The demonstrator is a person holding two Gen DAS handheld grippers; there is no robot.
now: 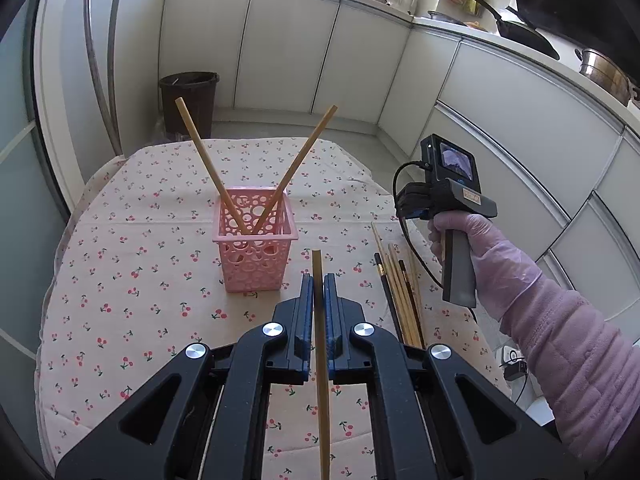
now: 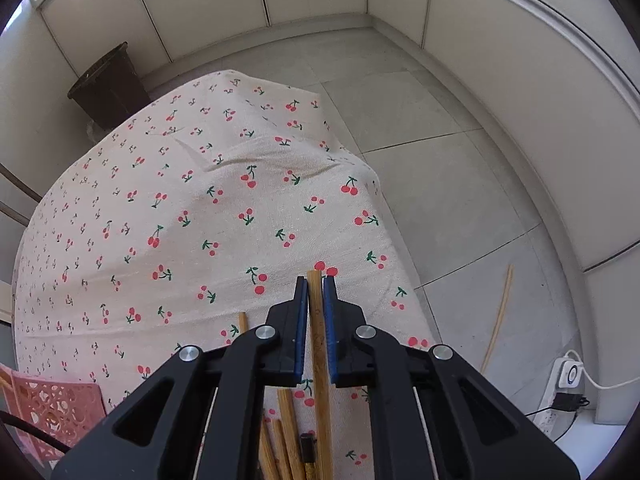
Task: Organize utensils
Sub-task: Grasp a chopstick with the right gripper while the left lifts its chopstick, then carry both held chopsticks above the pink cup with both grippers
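The left gripper (image 1: 319,280) is clamped on a chopstick (image 1: 321,360). The stick is held between the blue pads (image 1: 307,312), and its tip sticks out past them. Just ahead, a pink basket (image 1: 256,256) is seen on the cloth (image 1: 140,280). Two sticks (image 1: 208,168) are stood in the basket, and they lean apart like a V. To the right of the gripper, a pile of sticks (image 1: 400,300) is laid flat on the cloth, some pale and some dark.

The right gripper (image 2: 316,284) is clamped on another stick (image 2: 320,360). This stick is pinched between its blue pads, with the end poking out a little. More sticks (image 2: 288,432) are seen under it on the cloth. A corner of the pink basket is seen far to the left.

In the left view, the right gripper's handle (image 1: 460,264) is held in a gloved hand (image 1: 476,240) with a pink sleeve (image 1: 568,344).

One stick (image 2: 498,316) is lying on the floor (image 2: 440,160), well apart from the table. A dark bin (image 1: 190,100) is stood by the white cupboards (image 1: 288,48).
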